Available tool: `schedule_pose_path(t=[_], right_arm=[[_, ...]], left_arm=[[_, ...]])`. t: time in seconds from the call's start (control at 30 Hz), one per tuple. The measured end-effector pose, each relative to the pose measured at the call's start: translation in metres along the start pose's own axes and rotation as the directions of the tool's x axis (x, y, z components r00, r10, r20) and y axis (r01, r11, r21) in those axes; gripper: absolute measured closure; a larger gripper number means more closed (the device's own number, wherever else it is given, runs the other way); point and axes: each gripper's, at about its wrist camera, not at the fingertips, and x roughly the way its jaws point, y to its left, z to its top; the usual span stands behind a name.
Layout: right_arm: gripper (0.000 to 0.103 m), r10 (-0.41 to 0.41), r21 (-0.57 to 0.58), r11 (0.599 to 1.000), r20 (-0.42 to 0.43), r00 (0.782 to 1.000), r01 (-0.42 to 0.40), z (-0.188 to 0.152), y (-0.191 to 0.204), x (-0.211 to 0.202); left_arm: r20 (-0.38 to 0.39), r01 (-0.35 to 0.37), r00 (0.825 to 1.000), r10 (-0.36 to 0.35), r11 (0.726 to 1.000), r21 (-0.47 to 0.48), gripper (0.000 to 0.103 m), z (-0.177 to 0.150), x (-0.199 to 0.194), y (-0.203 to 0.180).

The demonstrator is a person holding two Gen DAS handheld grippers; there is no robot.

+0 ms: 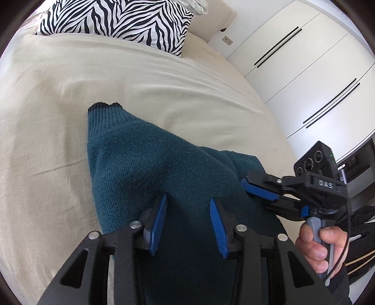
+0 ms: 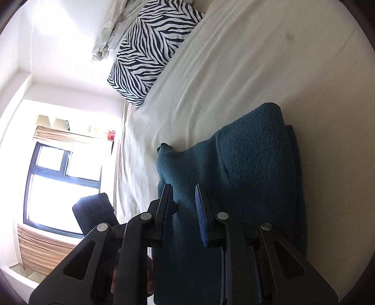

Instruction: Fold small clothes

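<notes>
- My left tool (image 1: 188, 203) stood over the teal sweater (image 1: 150, 169); its two blue pads were apart, with knitted cloth bulging up between them; I could not tell if the pads really pressed on it.
- My right tool (image 2: 184, 196) had its jaws narrow; the left wrist view showed its blue fingers (image 1: 259, 191) closed on the right edge of the sweater; my hand (image 1: 316, 244) held the grey handle.
- The sweater lay on the bed (image 1: 58, 93), partly folded; one ribbed cuff (image 1: 104, 109) with a dark edge pointed toward the pillows; in the right wrist view a folded layer (image 2: 255, 150) lay on top of the rest.
- A zebra pillow (image 1: 121, 21) lay at the head of the bed, well apart from the sweater; white wardrobe doors (image 1: 304, 70) stood beside the bed; a window (image 2: 58, 187) showed on the other side.
</notes>
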Motion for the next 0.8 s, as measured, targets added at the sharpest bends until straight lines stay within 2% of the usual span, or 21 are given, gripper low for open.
schedule_pose_path(t=[0.03,0.1,0.17,0.23,0.27,0.3,0.37,0.43,0.5,0.57,0.63,0.67,0.73,0.8], right_arm=[[0.088,-0.019,0.02,1.0,0.002,1.0,0.019,0.004,-0.009,0.008],[0.103,-0.019,0.027,0.999,0.038,0.999,0.018,0.009,-0.019,0.011],[0.103,0.003,0.048,0.999,0.068,0.998,-0.006,0.008,-0.023,0.007],[0.103,-0.043,0.003,0.999,0.093,0.995,0.043,0.002,-0.014,-0.002],[0.098,-0.052,-0.024,0.998,0.096,0.994,0.054,-0.003,-0.007,-0.008],[0.097,-0.05,-0.047,0.997,0.093,0.994,0.055,-0.01,-0.001,-0.014],[0.097,-0.001,-0.103,0.995,0.073,0.997,0.009,-0.03,0.01,-0.031],[0.096,0.031,-0.149,0.989,0.058,0.998,-0.023,-0.055,0.013,-0.047],[0.092,0.024,-0.161,0.987,0.034,0.999,-0.018,-0.078,0.004,-0.056],[0.089,-0.017,-0.13,0.991,0.008,1.0,0.018,-0.094,-0.02,-0.052],[0.091,0.058,-0.109,0.992,0.015,0.998,-0.056,-0.105,-0.043,-0.055],[0.091,0.056,-0.112,0.992,0.024,0.998,-0.053,-0.108,-0.045,-0.06],[0.09,0.002,-0.119,0.993,0.038,0.999,0.003,-0.112,-0.039,-0.071],[0.083,-0.024,-0.139,0.99,0.066,0.998,0.034,-0.114,-0.029,-0.085]], left_arm=[[-0.002,-0.004,1.0,0.004,1.0,-0.001,0.069,-0.001,0.0,0.002],[-0.001,0.007,1.0,-0.007,1.0,-0.019,0.072,-0.002,-0.002,0.006],[-0.005,0.015,1.0,-0.015,0.999,-0.048,0.075,-0.002,-0.008,0.007],[-0.001,-0.021,1.0,0.021,0.999,-0.041,0.075,-0.003,-0.019,-0.001],[0.007,-0.038,0.999,0.038,0.999,-0.028,0.075,-0.006,-0.027,-0.007],[0.021,-0.034,0.999,0.035,0.999,-0.012,0.073,-0.01,-0.036,-0.015],[0.057,-0.007,0.998,0.006,1.0,0.023,0.066,-0.023,-0.054,-0.029],[0.058,-0.006,0.998,0.002,0.997,0.071,0.061,-0.042,-0.062,-0.042],[0.025,-0.029,0.999,0.027,0.995,0.093,0.061,-0.061,-0.056,-0.043],[0.007,-0.037,0.999,0.037,0.994,0.1,0.062,-0.077,-0.043,-0.037],[0.022,-0.047,0.999,0.044,0.991,0.127,0.062,-0.084,-0.037,-0.035],[0.028,-0.065,0.998,0.061,0.987,0.15,0.062,-0.085,-0.036,-0.039],[0.029,-0.079,0.997,0.075,0.986,0.15,0.062,-0.083,-0.041,-0.043],[0.062,-0.049,0.997,0.042,0.992,0.118,0.058,-0.084,-0.057,-0.044]])
